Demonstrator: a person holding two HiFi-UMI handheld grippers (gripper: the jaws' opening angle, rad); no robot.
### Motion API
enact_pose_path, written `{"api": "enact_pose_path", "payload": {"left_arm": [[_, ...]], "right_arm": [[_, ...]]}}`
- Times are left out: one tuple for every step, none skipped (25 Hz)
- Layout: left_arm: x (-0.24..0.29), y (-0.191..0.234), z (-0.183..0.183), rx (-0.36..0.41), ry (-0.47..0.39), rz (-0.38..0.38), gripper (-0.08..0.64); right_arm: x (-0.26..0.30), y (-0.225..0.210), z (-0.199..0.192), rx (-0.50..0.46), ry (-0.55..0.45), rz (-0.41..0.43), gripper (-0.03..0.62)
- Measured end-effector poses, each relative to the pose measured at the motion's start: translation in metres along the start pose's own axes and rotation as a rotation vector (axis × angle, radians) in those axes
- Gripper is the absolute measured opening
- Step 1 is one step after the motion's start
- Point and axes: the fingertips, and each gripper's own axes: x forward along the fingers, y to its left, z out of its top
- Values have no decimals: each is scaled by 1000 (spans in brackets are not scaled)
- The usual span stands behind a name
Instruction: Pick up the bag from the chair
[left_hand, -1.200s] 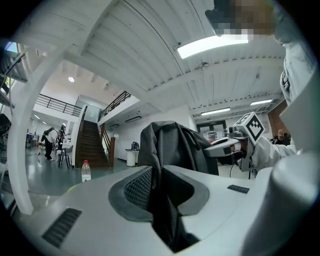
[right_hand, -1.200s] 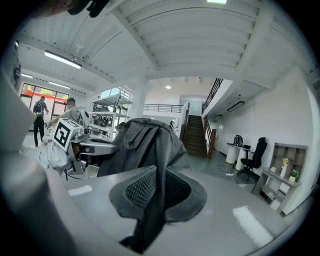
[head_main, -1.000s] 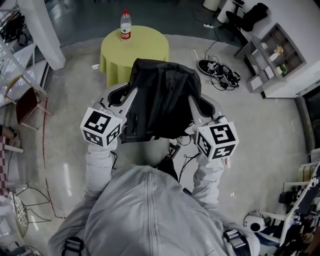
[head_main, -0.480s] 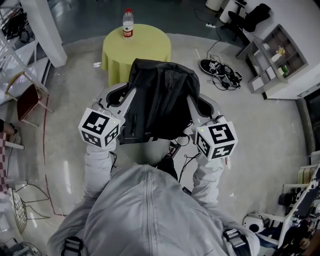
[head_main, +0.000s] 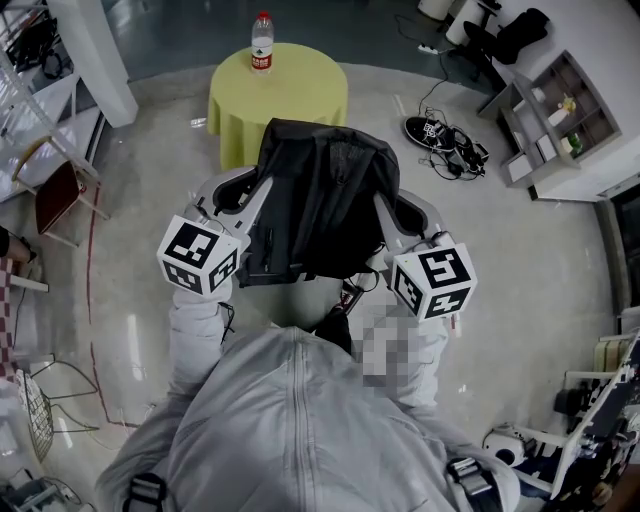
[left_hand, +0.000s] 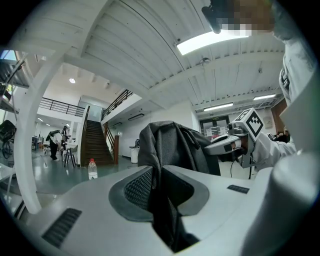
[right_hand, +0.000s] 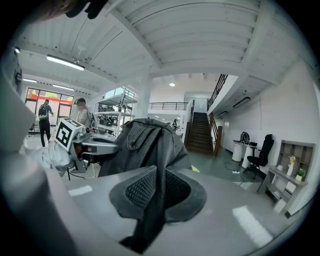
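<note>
The black bag hangs in the air in front of the person's chest, held at either flank and touching neither floor nor furniture. From the head view its long axis runs away from the person toward the round table. The rounded end with the mesh panel lies farthest out and the open, rumpled end lies nearest the body. How high it sits above the floor is hard to judge from so steep a view.

The left gripper grips the bag's left edge. Its fingers are closed tight on a fold of black fabric that runs down between the padded faces. The right gripper does the same on the opposite edge, its fingers pinched on a dark strip of the bag. Both marker cubes sit close to the person's sleeves.

Beyond the bag stands the table under a yellow-green cloth, with a water bottle upright near its far rim. A shoe and tangled cables lie on the floor to the right, near a shelf unit. A chair with a red seat stands well apart on the left, beside a white pillar.
</note>
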Motion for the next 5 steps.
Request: {"api": "enact_pose_path", "payload": {"left_arm": [[0, 1, -1, -3, 2, 0, 64], [1, 1, -2, -4, 3, 1, 64], [2, 2, -3, -6, 5, 1, 64], [2, 2, -4, -8, 6, 1, 64], [3, 3, -4, -9, 8, 1, 64]], "right_arm": [[1, 0, -1, 1, 2, 2, 41], [2, 0, -2, 2, 4, 3, 41], [3, -1, -2, 4, 6, 5, 41], [4, -1, -3, 5, 8, 6, 41], [5, -1, -4, 6, 10, 7, 41]]}}
